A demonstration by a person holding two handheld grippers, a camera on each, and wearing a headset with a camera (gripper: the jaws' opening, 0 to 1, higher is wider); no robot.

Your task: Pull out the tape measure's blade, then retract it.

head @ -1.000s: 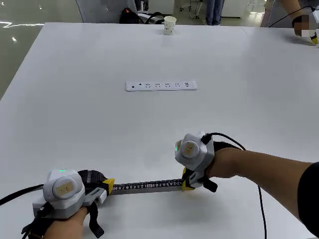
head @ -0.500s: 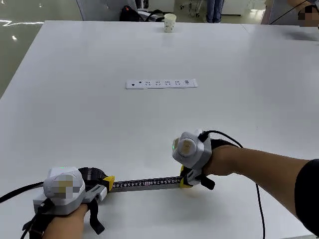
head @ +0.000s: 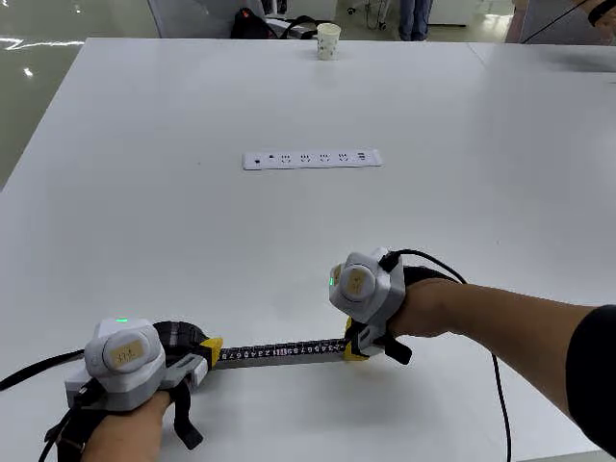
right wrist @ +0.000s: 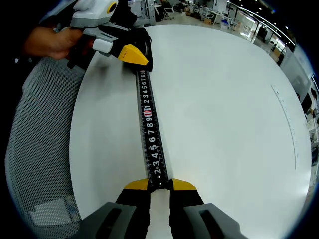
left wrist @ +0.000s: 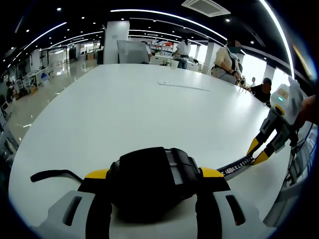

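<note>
My left gripper [left wrist: 155,175] clamps the tape measure case [head: 178,339], my right gripper [right wrist: 159,185] pinches the blade [right wrist: 149,119] at its tip; it's out, so next, I reckon, ease it back.

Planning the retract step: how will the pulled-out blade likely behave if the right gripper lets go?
The dark numbered blade runs straight, without kinks, from the black tape measure case to the right gripper, so it seems fairly stiff over this span. Thin and narrow, it is probably light. Released, it may snap back towards the case.
</note>
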